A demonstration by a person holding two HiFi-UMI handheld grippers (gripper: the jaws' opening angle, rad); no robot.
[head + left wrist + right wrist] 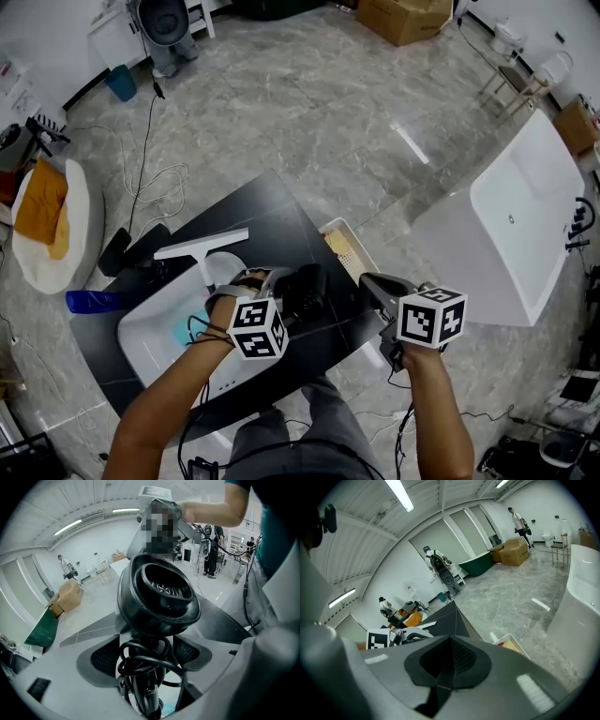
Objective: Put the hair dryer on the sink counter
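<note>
A black hair dryer (306,292) with its cord coiled round the handle is held over the black sink counter (272,211), to the right of the white basin (150,330). My left gripper (286,289) is shut on it. In the left gripper view the dryer's round head (159,592) stands up above the jaws, and the wrapped handle sits between the pads (105,660). My right gripper (373,284) hovers off the counter's right edge, shut, with nothing in it. In the right gripper view its pads (449,660) meet.
A white squeegee (202,248) lies across the basin's far rim, and a blue bottle (89,301) lies at the counter's left end. A small white tray (342,246) sits by the counter's right edge. A white bathtub (525,216) stands at right. Cables trail over the marble floor.
</note>
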